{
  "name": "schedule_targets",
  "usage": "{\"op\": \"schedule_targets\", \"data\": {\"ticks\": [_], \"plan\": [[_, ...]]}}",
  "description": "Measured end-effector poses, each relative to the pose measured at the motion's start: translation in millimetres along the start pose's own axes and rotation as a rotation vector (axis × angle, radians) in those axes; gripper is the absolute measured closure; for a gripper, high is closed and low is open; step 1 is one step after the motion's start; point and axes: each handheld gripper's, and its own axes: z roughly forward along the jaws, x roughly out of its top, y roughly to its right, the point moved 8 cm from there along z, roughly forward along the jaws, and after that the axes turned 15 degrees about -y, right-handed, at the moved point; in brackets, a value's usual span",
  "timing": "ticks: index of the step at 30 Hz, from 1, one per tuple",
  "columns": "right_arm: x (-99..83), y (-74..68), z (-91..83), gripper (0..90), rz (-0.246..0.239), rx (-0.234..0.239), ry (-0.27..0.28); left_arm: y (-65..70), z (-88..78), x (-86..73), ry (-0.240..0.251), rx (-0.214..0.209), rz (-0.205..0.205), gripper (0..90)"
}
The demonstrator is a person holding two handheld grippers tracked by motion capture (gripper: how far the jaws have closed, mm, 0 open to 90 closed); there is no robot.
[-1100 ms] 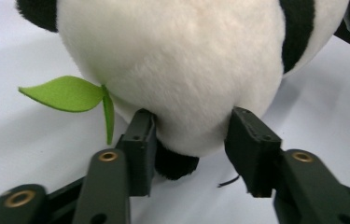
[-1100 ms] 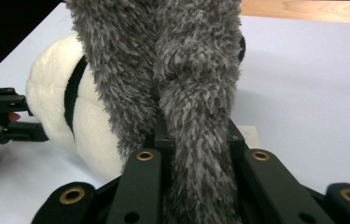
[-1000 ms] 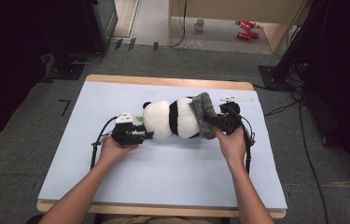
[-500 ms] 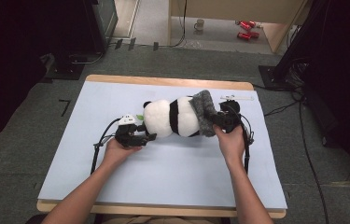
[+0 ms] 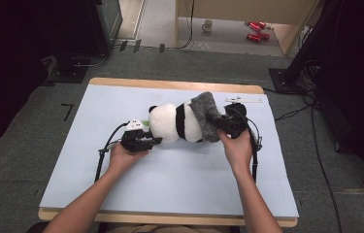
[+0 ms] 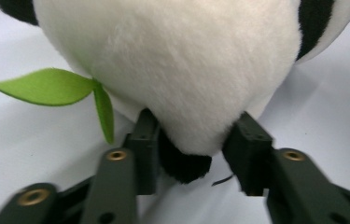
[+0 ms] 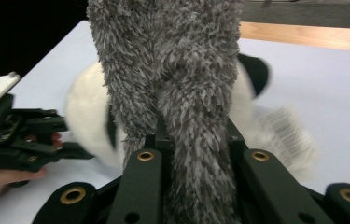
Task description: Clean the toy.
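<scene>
Mid-table (image 5: 73,194), left hand-held gripper (image 5: 154,141) has been closing on panda (image 5: 170,124); right hand-held gripper (image 5: 217,122) pinches grey cloth (image 5: 204,114).

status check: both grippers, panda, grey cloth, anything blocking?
Left gripper just closing on black-and-white plush panda, pads pressing its head. Right gripper shut on shaggy grey fabric piece draped over panda. Blue table mat, no obstruction seen.

free: bare table (image 5: 179,184) near edge, left side, far-left corner | blocked: panda (image 5: 172,124) and grey cloth (image 5: 205,116) mid-table, between both grippers
</scene>
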Motion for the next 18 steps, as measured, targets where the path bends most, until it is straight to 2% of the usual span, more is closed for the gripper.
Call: {"op": "schedule_targets", "data": {"ticks": [2, 4, 9, 12, 16, 18], "plan": [[-0.9, -12.8, 6.8, 76.7, -0.022, 0.025, -0.018, 1.8, -2.4, 1.6, 0.001, -0.007, -0.013, 66.7], [-2.4, -25.3, 13.8, 76.7, -0.044, 0.045, -0.037, 6.0, -5.1, 3.7, 0.002, -0.022, -0.008, 69.9], [-5.3, -52.3, 23.6, 76.7, -0.096, 0.072, -0.06, 15.0, -10.7, 5.2, -0.009, -0.069, -0.014, 74.7], [-7.3, -62.4, 27.9, 76.7, -0.101, 0.087, -0.073, 21.0, -17.2, 4.4, -0.02, -0.079, -0.009, 75.3], [-12.8, -73.3, 39.2, 76.7, -0.111, 0.099, -0.098, 27.7, -28.6, 2.5, -0.023, -0.105, -0.023, 75.4], [-15.5, -80.2, 45.6, 76.7, -0.12, 0.107, -0.106, 29.6, -33.9, 2.4, -0.024, -0.094, -0.022, 75.3]]}}
